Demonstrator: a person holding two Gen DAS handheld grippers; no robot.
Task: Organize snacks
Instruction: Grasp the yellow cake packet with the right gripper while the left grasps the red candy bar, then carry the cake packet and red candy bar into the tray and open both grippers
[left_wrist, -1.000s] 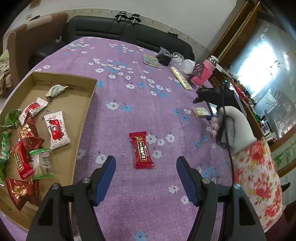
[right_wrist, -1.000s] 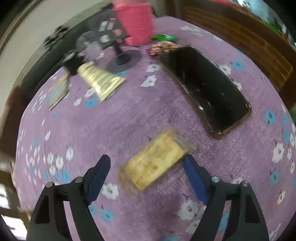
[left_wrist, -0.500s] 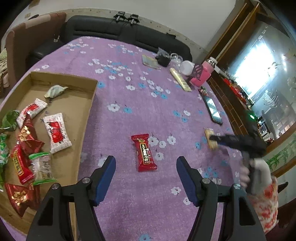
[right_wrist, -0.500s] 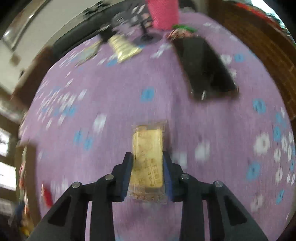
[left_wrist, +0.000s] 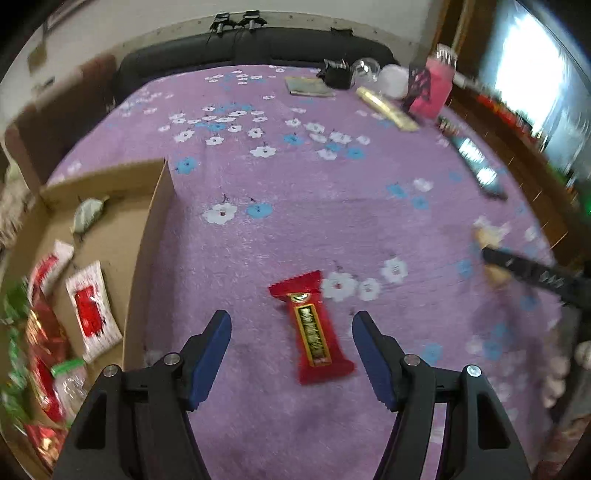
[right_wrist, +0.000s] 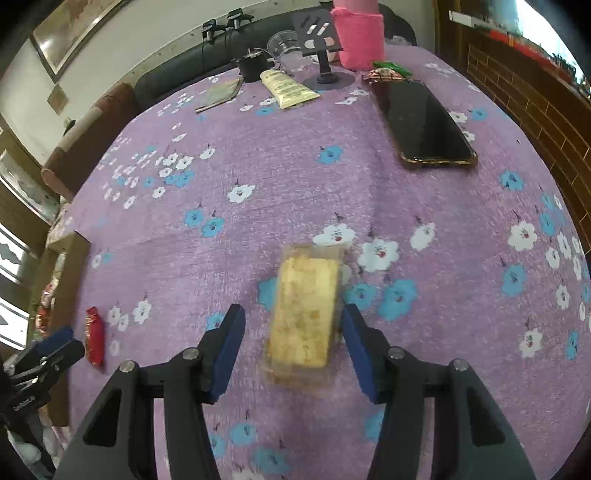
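- Cardboard tray (left_wrist: 155, 236) is sitting at far left of bench (left_wrist: 295, 192), w/ several wrapped snacks lying inside; pics too blurred to count them.
- Red snack bar (left_wrist: 314, 328) is lying flat on purple floral cloth, just right of tray, outside it.
- Left tool (left_wrist: 291, 354) is hovering over red snack bar, jaws standing wide; bar is lying between blue pads, neither pad touching it.
- Yellow snack (right_wrist: 306, 314) in clear wrap is lying on cloth, well right of tray.
- Right tool (right_wrist: 293, 350) is straddling yellow snack, jaws opening; right pad is close beside wrap, left pad apart, no grip.
- Black phone (right_wrist: 424, 125) is lying well right of tray, beyond yellow snack.
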